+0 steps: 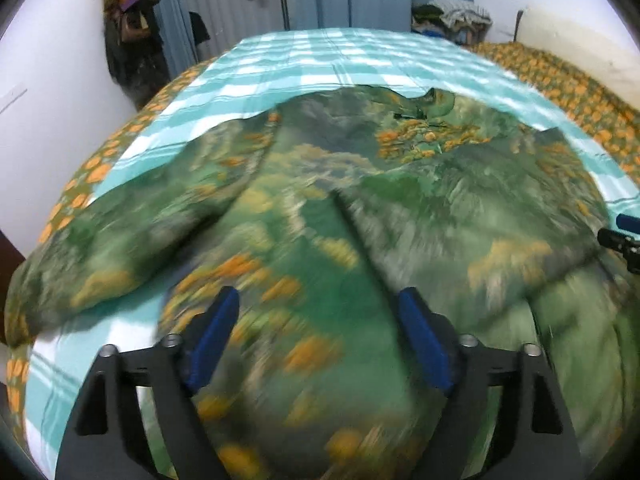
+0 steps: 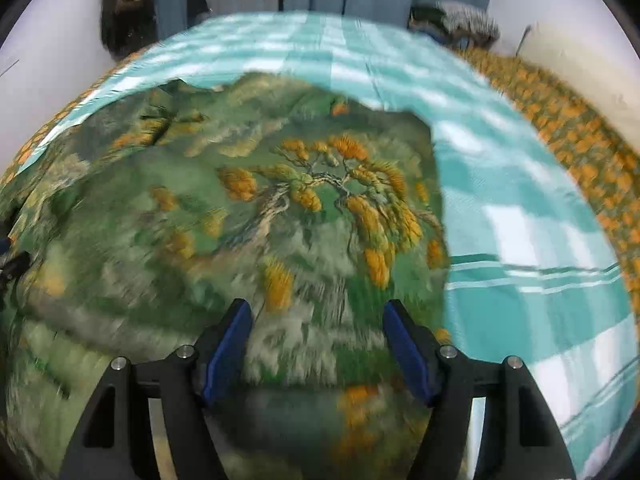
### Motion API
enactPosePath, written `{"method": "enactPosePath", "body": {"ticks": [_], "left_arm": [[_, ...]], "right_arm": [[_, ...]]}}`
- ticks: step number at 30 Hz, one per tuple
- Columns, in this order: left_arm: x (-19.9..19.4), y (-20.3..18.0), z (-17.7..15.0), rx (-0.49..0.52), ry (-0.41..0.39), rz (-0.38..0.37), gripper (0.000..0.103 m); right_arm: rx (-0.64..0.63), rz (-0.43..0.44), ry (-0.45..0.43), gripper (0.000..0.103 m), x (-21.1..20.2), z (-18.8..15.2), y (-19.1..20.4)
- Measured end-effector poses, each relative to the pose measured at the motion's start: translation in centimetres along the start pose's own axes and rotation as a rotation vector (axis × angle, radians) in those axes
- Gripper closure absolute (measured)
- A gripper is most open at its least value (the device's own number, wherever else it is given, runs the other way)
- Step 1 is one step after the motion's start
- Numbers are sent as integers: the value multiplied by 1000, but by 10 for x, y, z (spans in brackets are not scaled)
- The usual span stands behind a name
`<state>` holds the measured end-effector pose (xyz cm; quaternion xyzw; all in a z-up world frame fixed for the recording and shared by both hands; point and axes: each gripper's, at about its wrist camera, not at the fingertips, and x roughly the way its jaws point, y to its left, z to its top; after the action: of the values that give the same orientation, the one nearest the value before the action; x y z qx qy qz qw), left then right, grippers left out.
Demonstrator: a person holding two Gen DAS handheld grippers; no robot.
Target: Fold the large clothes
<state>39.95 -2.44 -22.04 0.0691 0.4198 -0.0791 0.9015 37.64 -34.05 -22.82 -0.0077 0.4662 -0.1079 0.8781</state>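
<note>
Both tongs, left point(image 1: 318, 334) and right point(image 2: 316, 346), stand apart, holding nothing; the green shirt point(image 2: 248, 216) could slide and wrinkle on the bed point(image 2: 520, 216).

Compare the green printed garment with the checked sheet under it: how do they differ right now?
The green printed garment carries orange trees on green; the checked sheet is teal and white squares. The garment is creased, with folds and an overlapping seam; the sheet lies smooth and flat. The garment covers only part of the bed, while the sheet reaches beyond it on every visible side. Both are spread cloth.
</note>
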Motion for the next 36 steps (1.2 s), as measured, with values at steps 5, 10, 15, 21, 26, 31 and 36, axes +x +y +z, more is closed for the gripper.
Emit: {"method": "enactPosePath", "body": {"ticks": [5, 10, 15, 21, 26, 31, 36], "left_arm": [[-28, 81, -15, -92, 0, 43, 13], [-19, 208, -22, -501, 9, 102, 11], [21, 311, -60, -999, 47, 80, 11], [26, 345, -67, -1157, -17, 156, 23], [21, 358, -62, -1133, 1, 191, 90], [-27, 306, 10, -706, -111, 352, 92], [-82, 189, 85, -233, -310, 368, 92]], "right_arm": [[-50, 47, -72, 25, -67, -46, 13], [-53, 72, -80, 25, -98, -76, 30], [-80, 119, -53, 25, -102, -88, 53], [-171, 189, -26, 25, -106, -98, 90], [-177, 234, -3, 25, -108, -108, 103], [-157, 256, -25, 25, -113, -107, 104], [-98, 267, -61, 25, -118, -102, 93]]}}
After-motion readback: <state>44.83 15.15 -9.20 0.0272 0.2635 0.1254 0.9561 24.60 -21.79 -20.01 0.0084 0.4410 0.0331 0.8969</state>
